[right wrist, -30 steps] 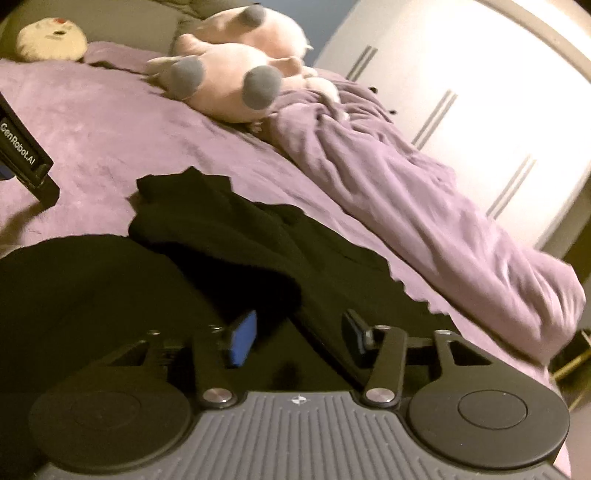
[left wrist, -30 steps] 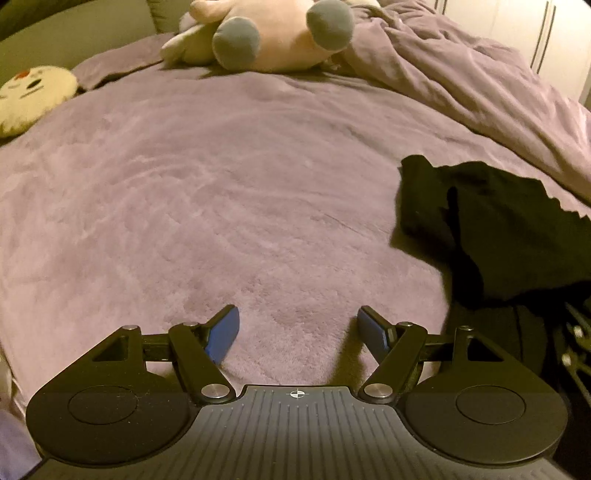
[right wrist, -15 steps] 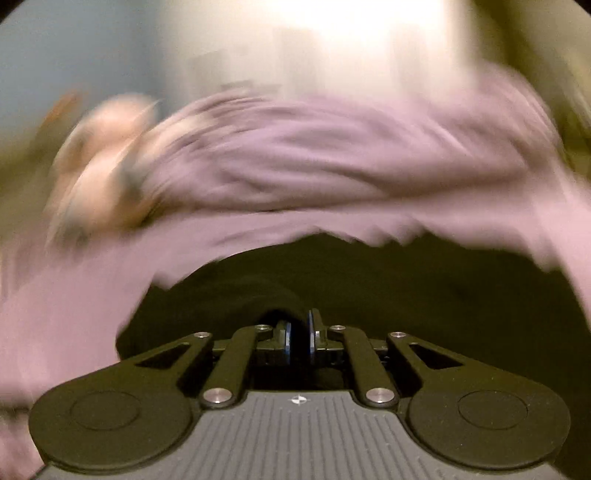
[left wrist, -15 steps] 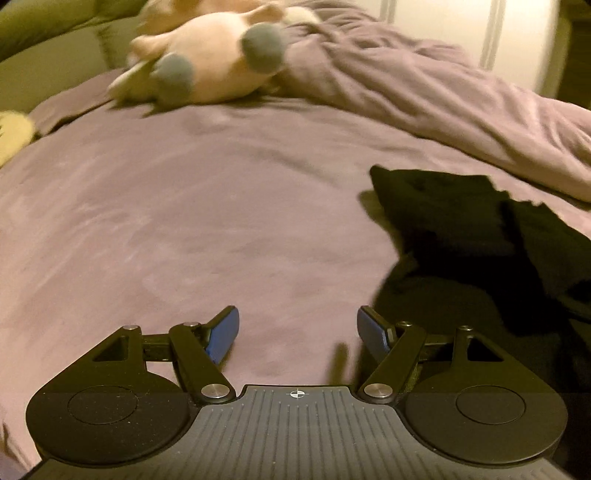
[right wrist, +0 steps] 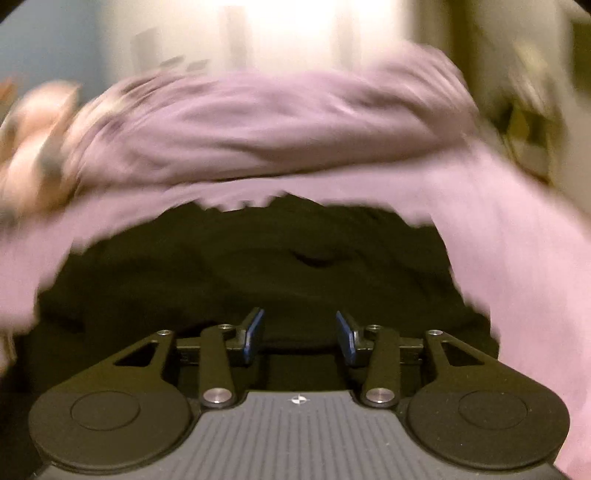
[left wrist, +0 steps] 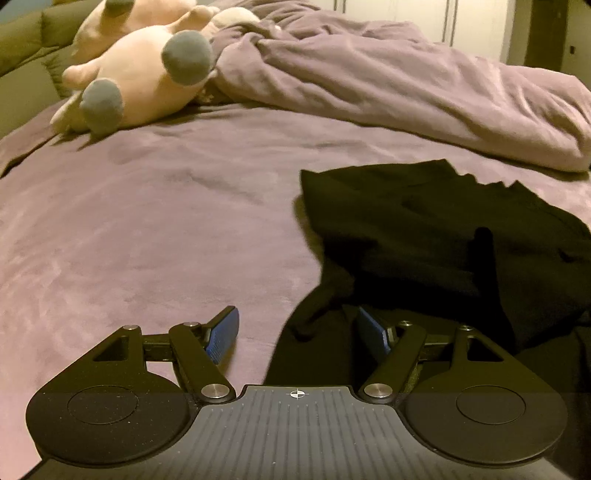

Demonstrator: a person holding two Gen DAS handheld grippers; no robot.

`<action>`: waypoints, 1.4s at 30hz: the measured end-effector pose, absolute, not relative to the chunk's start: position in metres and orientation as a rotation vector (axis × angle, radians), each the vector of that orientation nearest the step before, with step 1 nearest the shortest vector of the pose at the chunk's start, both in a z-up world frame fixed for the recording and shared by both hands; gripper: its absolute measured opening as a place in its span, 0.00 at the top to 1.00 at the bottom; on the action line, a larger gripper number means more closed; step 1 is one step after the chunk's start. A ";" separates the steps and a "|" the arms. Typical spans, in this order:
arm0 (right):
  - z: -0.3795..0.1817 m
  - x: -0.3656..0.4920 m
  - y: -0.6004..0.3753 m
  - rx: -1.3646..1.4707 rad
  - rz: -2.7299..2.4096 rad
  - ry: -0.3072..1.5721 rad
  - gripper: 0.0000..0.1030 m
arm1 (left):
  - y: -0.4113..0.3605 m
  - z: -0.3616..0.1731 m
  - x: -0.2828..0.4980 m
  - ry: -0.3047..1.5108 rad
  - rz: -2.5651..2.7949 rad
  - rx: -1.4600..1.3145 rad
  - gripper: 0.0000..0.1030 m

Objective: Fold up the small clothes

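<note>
garment (left wrist: 424, 236) lies rumpled, so your right gripper (right wrist: 300, 336), jaws just reopened and empty, hovers over it; left gripper (left wrist: 297, 334) wide, holding nothing.

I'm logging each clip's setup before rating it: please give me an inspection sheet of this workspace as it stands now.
Surface: bed under a purple plush cover, smooth where bare.
Job's things: crumpled black fabric garment lying unfolded on the cover; the right wrist view is blurred, and fills with the same black cloth.
Clutter: pink plush toy with grey paws at the far side; bunched purple duvet behind the garment.
Grippers: left gripper open over the garment's near edge, gripping nothing; right gripper has just been opening, its blue pads apart above the cloth, nothing pinched.
Cables: nothing seen.
Surroundings: white cupboard doors beyond the bed; dim, warm light.
</note>
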State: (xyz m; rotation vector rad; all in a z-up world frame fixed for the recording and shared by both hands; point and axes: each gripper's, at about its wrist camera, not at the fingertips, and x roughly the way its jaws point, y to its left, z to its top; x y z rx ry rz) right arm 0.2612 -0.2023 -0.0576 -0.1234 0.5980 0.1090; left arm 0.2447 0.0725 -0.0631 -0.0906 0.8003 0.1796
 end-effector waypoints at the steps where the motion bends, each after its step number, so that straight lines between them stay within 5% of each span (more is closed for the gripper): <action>1: -0.061 0.254 -0.191 -0.211 0.140 0.569 0.60 | 0.075 -0.064 0.244 0.799 0.182 -0.099 0.25; 13: -0.074 0.235 -0.100 -0.824 0.308 0.443 0.59 | 0.094 -0.065 0.230 0.799 0.206 -0.127 0.25; 18: -0.093 0.210 -0.079 -0.974 0.358 0.380 0.50 | 0.094 -0.068 0.225 0.786 0.211 -0.117 0.24; 23: -0.107 0.213 -0.065 -1.046 0.380 0.330 0.69 | 0.099 -0.069 0.221 0.786 0.227 -0.123 0.25; 25: -0.109 0.219 -0.063 -1.026 0.385 0.341 0.95 | 0.103 -0.070 0.221 0.799 0.241 -0.124 0.25; 29: -0.089 0.228 -0.080 -0.845 0.341 0.335 0.97 | 0.108 -0.072 0.219 0.802 0.242 -0.127 0.25; 35: -0.011 0.261 -0.195 -0.045 0.030 0.389 0.97 | 0.099 -0.067 0.222 0.786 0.233 -0.110 0.25; 38: -0.022 0.284 -0.277 0.356 -0.073 0.518 0.97 | 0.088 -0.059 0.226 0.760 0.207 -0.102 0.25; 42: -0.050 0.295 -0.324 0.526 -0.099 0.635 0.93 | 0.073 -0.053 0.230 0.742 0.149 -0.106 0.25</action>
